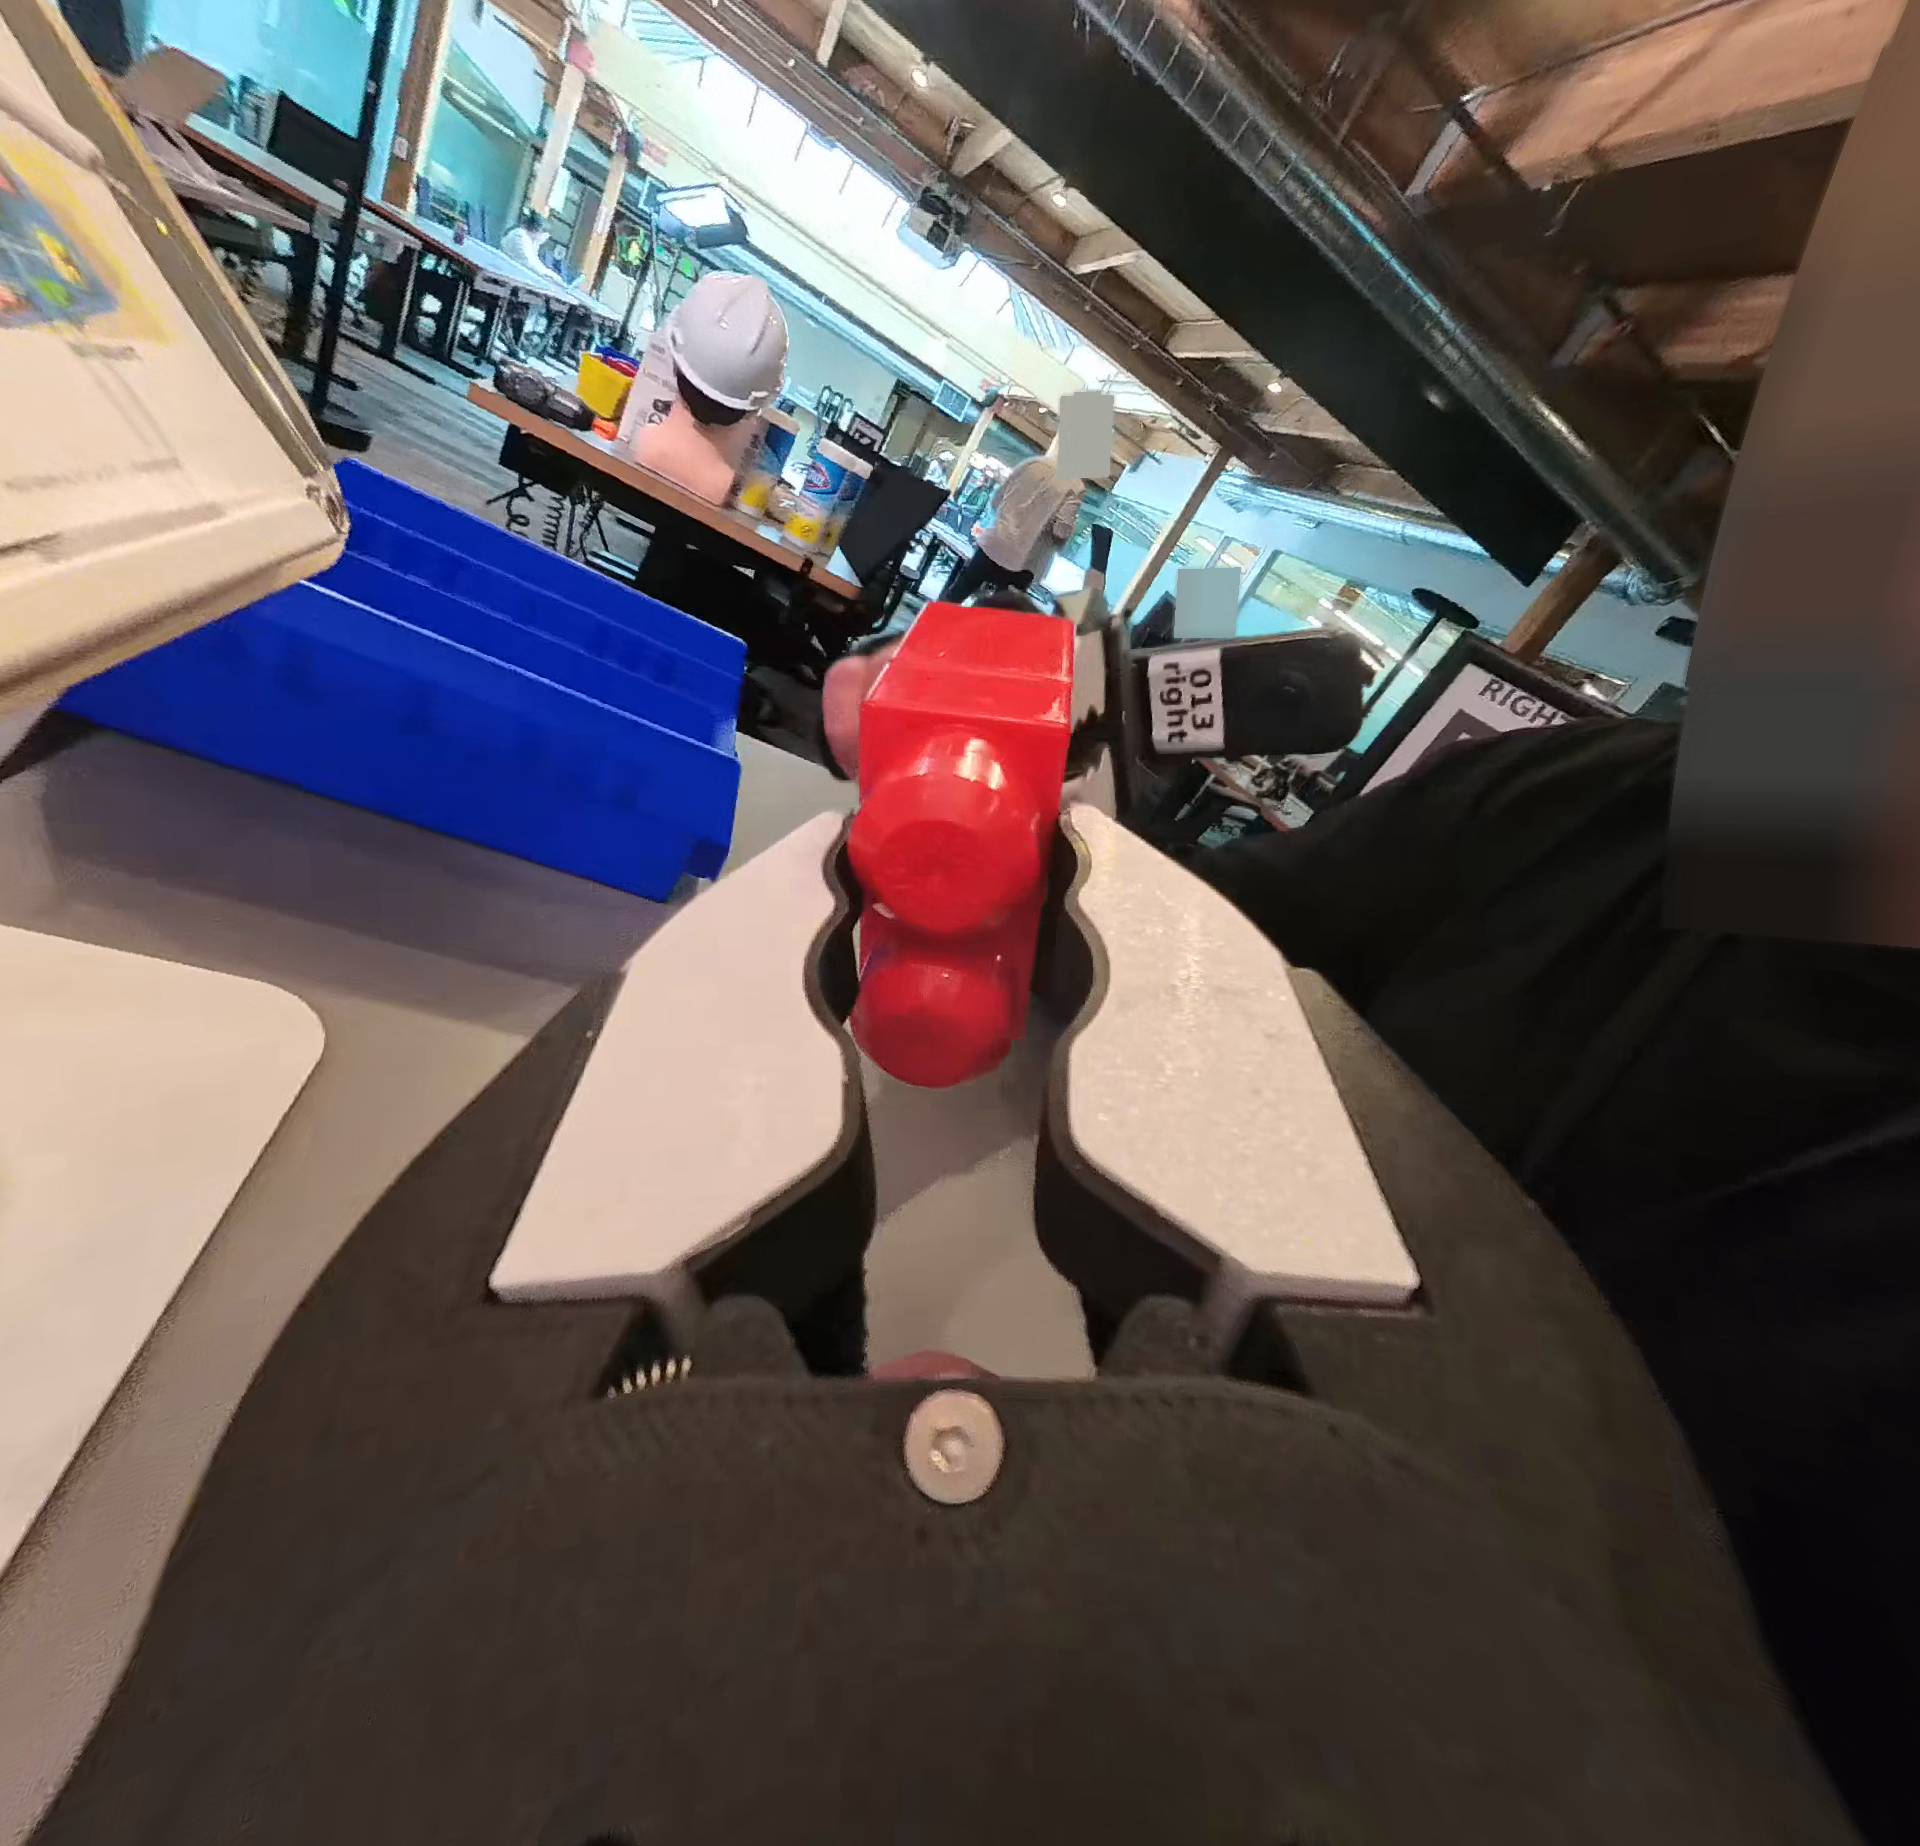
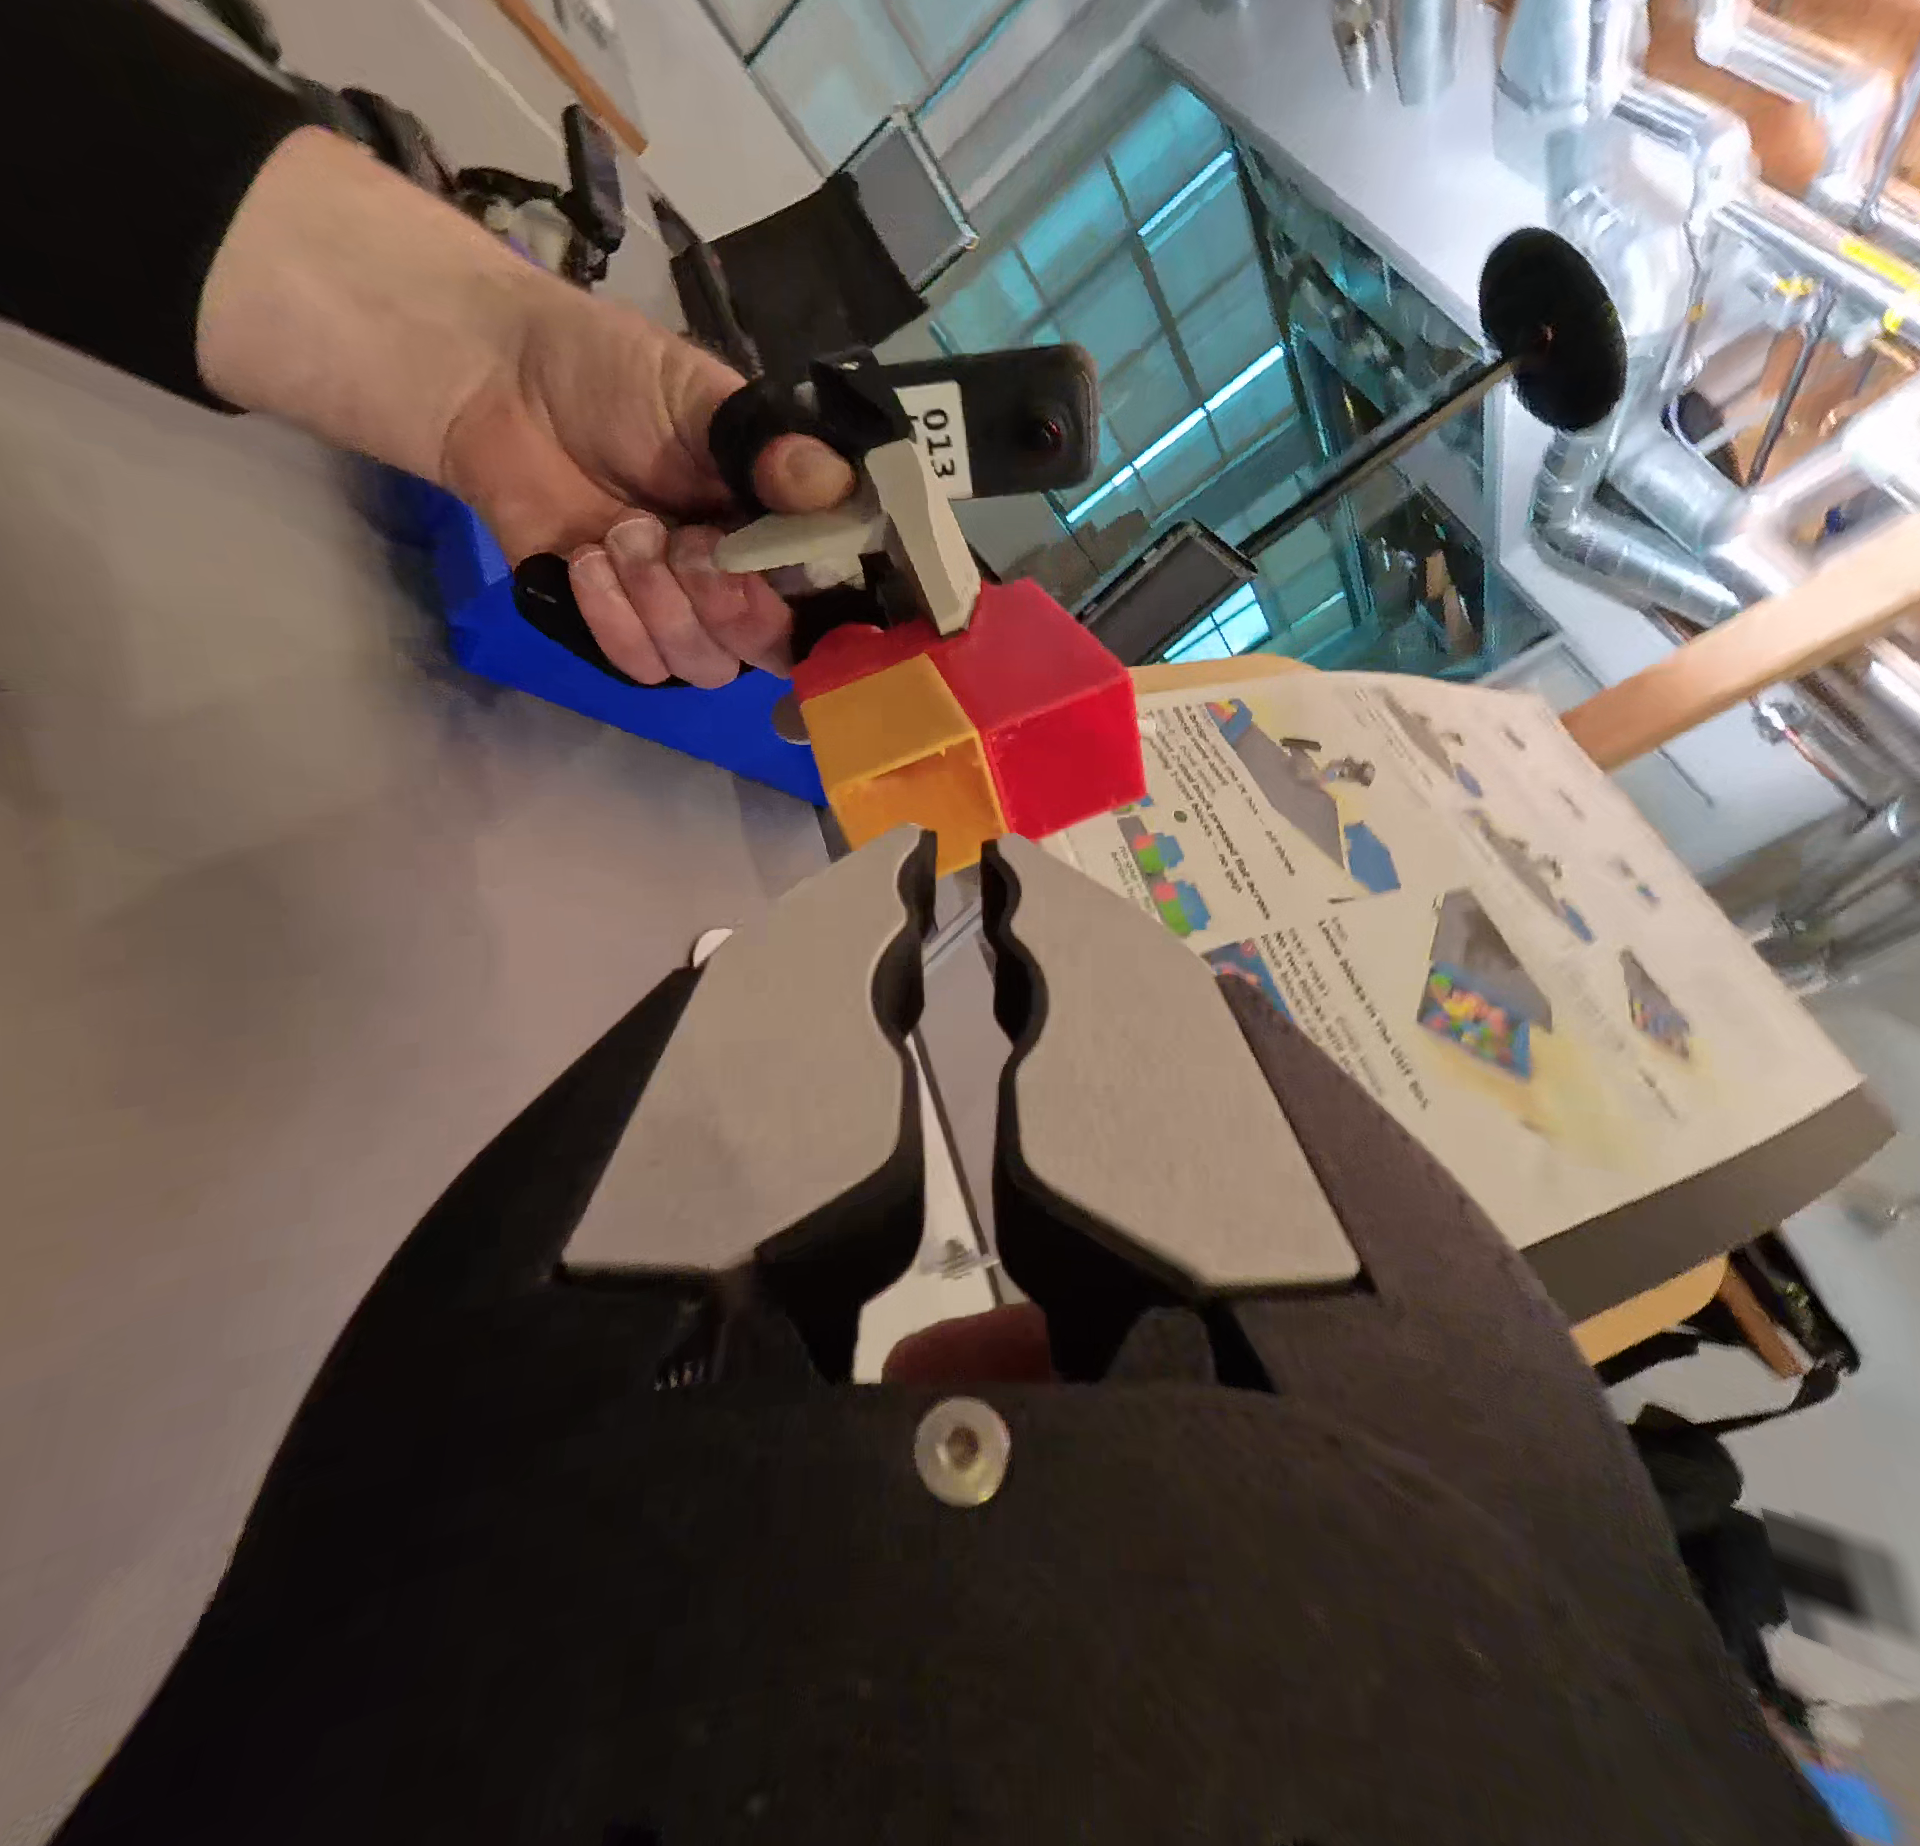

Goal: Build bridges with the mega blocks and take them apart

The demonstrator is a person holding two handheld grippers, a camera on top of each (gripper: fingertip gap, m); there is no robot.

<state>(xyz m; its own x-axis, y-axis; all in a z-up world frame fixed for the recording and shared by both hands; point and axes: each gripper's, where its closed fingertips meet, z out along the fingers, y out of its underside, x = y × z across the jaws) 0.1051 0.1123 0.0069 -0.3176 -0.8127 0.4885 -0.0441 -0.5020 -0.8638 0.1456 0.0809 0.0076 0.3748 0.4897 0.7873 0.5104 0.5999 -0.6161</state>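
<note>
My left gripper [image 1: 951, 830] is shut on a red block [image 1: 966, 716], its two studs facing the camera. In the right wrist view the left gripper's fingers [image 2: 935, 570] hold that red block [image 2: 1060, 716] above the table, with an orange block [image 2: 894, 747] joined to its side, hollow underside towards me. My right gripper [image 2: 951, 851] has its jaws a narrow gap apart, the tips straddling the orange block's lower wall. I cannot tell whether the pads press on it. The right gripper [image 1: 1101, 674] shows partly behind the red block in the left wrist view.
A blue bin [image 1: 416, 674] stands on the grey table [image 1: 260, 903] behind the blocks and also shows in the right wrist view [image 2: 623, 695]. A printed instruction sheet on a stand [image 2: 1455, 913] is right of the blocks. A white mat [image 1: 104, 1121] lies at left. A person's hand [image 2: 468, 394] holds the left gripper. My right fingertips sit around 6 cm from my left ones.
</note>
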